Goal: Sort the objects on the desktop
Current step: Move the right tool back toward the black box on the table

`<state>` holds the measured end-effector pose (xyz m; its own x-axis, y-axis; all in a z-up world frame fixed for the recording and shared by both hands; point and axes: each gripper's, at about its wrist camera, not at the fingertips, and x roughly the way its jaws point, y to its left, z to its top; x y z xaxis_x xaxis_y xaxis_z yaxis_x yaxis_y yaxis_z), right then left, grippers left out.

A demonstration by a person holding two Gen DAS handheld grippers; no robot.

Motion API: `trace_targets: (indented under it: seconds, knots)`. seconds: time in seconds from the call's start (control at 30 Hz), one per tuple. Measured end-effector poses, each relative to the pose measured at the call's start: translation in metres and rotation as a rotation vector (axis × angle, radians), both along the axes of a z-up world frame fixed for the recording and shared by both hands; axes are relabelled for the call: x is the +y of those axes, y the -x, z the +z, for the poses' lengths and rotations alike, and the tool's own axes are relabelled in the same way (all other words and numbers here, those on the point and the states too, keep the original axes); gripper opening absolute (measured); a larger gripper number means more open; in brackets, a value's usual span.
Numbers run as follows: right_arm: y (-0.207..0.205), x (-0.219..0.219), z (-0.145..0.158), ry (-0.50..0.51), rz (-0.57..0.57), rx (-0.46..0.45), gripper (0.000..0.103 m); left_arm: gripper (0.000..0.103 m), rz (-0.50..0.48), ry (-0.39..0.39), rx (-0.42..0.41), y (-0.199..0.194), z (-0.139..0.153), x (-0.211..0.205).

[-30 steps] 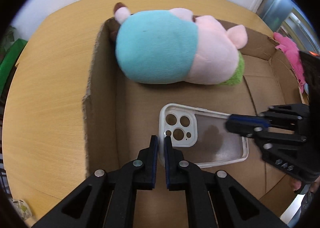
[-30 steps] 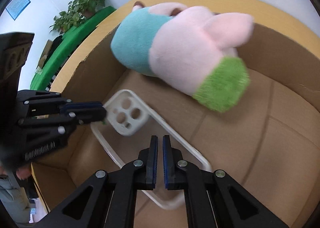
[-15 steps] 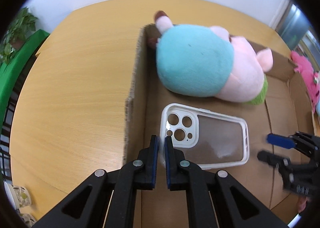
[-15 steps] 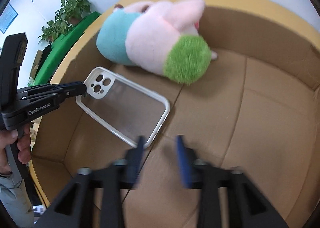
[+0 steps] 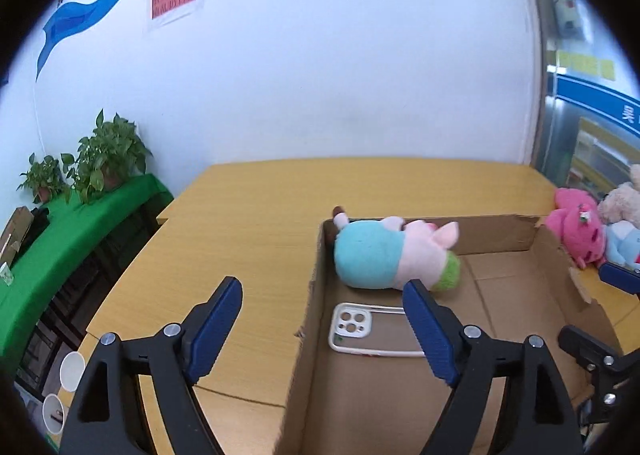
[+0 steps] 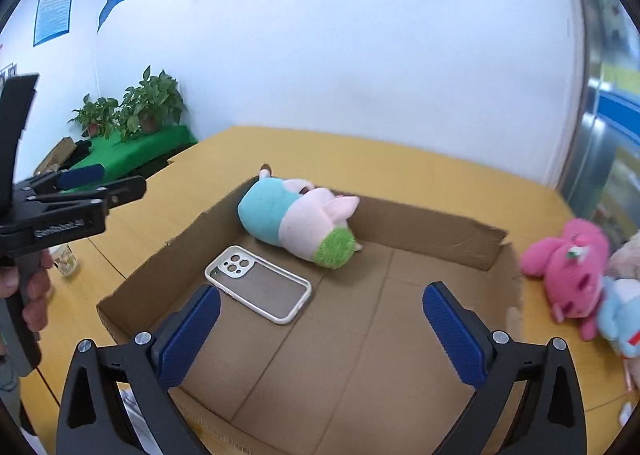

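A shallow cardboard box (image 6: 440,229) (image 5: 310,295) sits on the wooden table. Inside it lie a pink and teal plush pig (image 6: 298,219) (image 5: 390,259) at the far left corner and a white phone case (image 6: 258,283) (image 5: 362,329) flat on the floor. My left gripper (image 5: 324,319) is open and empty, raised above the box's left wall. My right gripper (image 6: 320,329) is open and empty, raised above the box's near side. The left gripper also shows in the right wrist view (image 6: 86,183).
A pink plush (image 6: 572,265) (image 5: 576,227) and a light blue plush (image 6: 618,313) lie on the table right of the box. Paper cups (image 5: 72,371) (image 6: 66,259) stand at the table's left edge. Potted plants (image 6: 132,107) stand on a green-covered shelf beyond.
Both grippers let go of the phone case, opened wide and pulled up and back from the box. The case now lies flat on the box floor.
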<state>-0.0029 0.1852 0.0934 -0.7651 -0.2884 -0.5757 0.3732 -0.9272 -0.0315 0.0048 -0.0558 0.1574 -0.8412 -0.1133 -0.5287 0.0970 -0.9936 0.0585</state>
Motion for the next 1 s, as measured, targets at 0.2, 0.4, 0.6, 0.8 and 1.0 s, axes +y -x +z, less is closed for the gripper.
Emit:
trace_targets:
  seconds: [0.2,0.4,0.6,0.8,1.0]
  knots:
    - [-0.037,0.010,-0.002,-0.002,-0.064,0.014,0.103,0.083,-0.060,0.021,0.058,-0.043,0.005,0.036]
    - [-0.062,0.019,-0.015,-0.025,-0.096,-0.015,0.103,0.083,-0.124,-0.008,0.072,-0.060,0.002,0.066]
    - [-0.071,0.022,-0.011,-0.021,-0.103,0.011,0.103,0.083,-0.157,-0.031,0.051,-0.060,-0.004,0.073]
    - [-0.073,0.023,-0.010,-0.025,-0.097,0.018,0.103,0.083,-0.166,-0.056,0.036,-0.061,-0.009,0.075]
    - [-0.073,0.023,-0.010,-0.020,-0.094,0.016,0.103,0.083,-0.147,-0.061,0.033,-0.059,-0.011,0.073]
